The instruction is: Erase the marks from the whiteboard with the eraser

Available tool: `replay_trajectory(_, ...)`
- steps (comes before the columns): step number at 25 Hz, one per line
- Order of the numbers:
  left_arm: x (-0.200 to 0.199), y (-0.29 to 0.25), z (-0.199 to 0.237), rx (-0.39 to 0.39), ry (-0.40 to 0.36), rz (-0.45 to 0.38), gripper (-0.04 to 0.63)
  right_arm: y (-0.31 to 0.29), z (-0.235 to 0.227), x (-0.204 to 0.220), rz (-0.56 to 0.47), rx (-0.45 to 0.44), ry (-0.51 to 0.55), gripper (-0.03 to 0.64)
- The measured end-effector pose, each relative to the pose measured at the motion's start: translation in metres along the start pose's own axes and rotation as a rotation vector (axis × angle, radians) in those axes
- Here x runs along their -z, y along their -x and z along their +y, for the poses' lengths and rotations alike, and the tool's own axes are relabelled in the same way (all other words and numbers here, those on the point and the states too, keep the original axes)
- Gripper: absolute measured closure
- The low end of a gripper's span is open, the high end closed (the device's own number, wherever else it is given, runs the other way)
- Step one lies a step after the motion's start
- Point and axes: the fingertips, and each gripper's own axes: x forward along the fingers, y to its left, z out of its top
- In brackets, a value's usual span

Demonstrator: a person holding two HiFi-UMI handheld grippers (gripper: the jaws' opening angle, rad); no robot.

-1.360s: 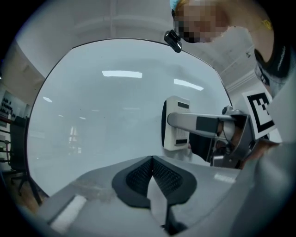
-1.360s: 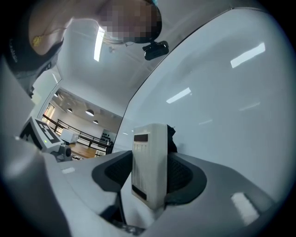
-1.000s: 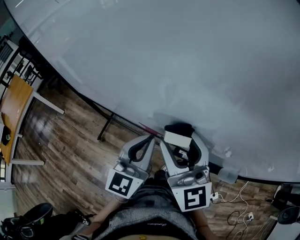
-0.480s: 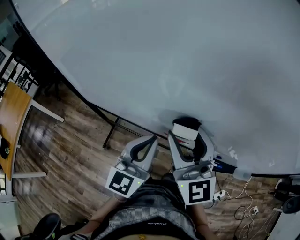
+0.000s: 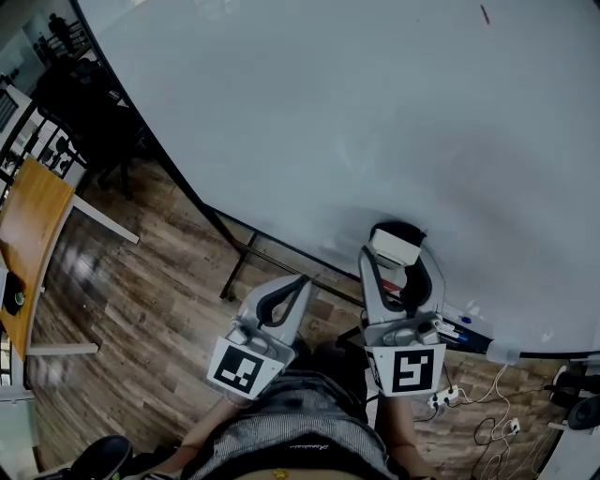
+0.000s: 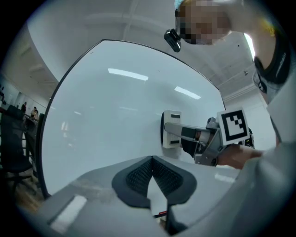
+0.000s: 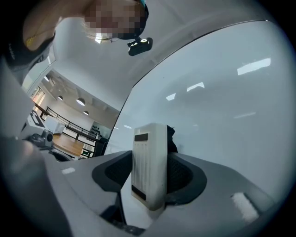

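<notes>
A wood-plank floor [image 5: 141, 300] runs below the whiteboard [image 5: 375, 112], with the board's dark stand bars [image 5: 239, 253] crossing it. An orange-topped table [image 5: 33, 220] stands well off to the left, and loose cables [image 5: 478, 412] lie at the lower right. Nothing stands between the grippers and the board.

The right gripper [image 5: 400, 262] pinches the white eraser [image 7: 149, 162] between its 2 jaws, dark felt side turned to the board near its lower edge. The left gripper [image 5: 300, 280] hangs beside it over the floor, jaws pressed together on nothing.

Against the frame 1 s ago, the eraser and right gripper sit further right along the lower edge, while the left gripper has hardly shifted. 1 short red mark [image 5: 485, 14] now shows at the board's top right.

The felt is mostly hidden behind the eraser's body. Whether any faint marks lie under or around it cannot be made out.
</notes>
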Motion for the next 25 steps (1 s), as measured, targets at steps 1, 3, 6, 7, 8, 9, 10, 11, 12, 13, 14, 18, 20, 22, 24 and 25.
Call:
replay_trajectory(1,0.000,0.005,0.004,-0.007,-0.001,0.001,0.592,-0.003,0.003,-0.001,-0.001,-0.001,0.004,0.393)
replay_trajectory(3,0.000,0.013,0.012,-0.019,0.000,0.002,0.592,-0.008,0.008,0.000,-0.001,-0.003,0.010,0.393)
replay_trajectory(6,0.000,0.021,0.022,-0.032,0.009,-0.004,0.592,-0.018,0.017,0.002,0.004,-0.011,0.013,0.394)
replay_trajectory(7,-0.001,0.024,0.024,-0.037,0.012,-0.005,0.592,-0.021,0.020,0.002,0.005,-0.016,0.011,0.394)
replay_trajectory(8,-0.001,0.027,0.027,-0.045,0.014,-0.004,0.592,-0.024,0.023,0.003,0.006,-0.023,0.008,0.394)
replay_trajectory(9,0.000,0.029,0.029,-0.054,0.019,-0.002,0.592,-0.027,0.026,0.003,0.006,-0.030,0.003,0.394)
replay_trajectory(10,0.001,0.031,0.033,-0.065,0.025,-0.001,0.592,-0.031,0.030,0.004,0.006,-0.037,-0.001,0.394)
replay_trajectory(11,0.001,0.032,0.037,-0.076,0.030,-0.003,0.592,-0.036,0.033,0.005,0.005,-0.042,-0.003,0.396)
replay_trajectory(12,0.001,0.033,0.041,-0.085,0.030,-0.005,0.592,-0.041,0.036,0.006,0.004,-0.048,-0.004,0.396)
replay_trajectory(13,0.000,0.034,0.046,-0.094,0.027,-0.006,0.592,-0.046,0.040,0.007,0.003,-0.053,-0.002,0.396)
replay_trajectory(14,0.000,0.036,0.052,-0.104,0.022,-0.006,0.592,-0.052,0.044,0.007,0.001,-0.059,0.000,0.396)
replay_trajectory(18,-0.006,0.048,0.085,-0.151,0.007,-0.017,0.592,-0.082,0.073,0.003,-0.013,-0.094,0.016,0.396)
replay_trajectory(20,-0.008,0.057,0.104,-0.177,0.016,-0.023,0.592,-0.098,0.093,0.001,-0.022,-0.119,0.014,0.396)
replay_trajectory(22,-0.007,0.064,0.124,-0.209,0.040,-0.018,0.592,-0.116,0.114,0.002,-0.030,-0.153,0.000,0.397)
replay_trajectory(24,-0.008,0.070,0.147,-0.234,0.033,-0.011,0.592,-0.139,0.136,0.006,-0.025,-0.190,-0.028,0.397)
replay_trajectory(25,-0.010,0.073,0.159,-0.244,0.023,-0.009,0.592,-0.151,0.147,0.008,-0.021,-0.201,-0.041,0.397)
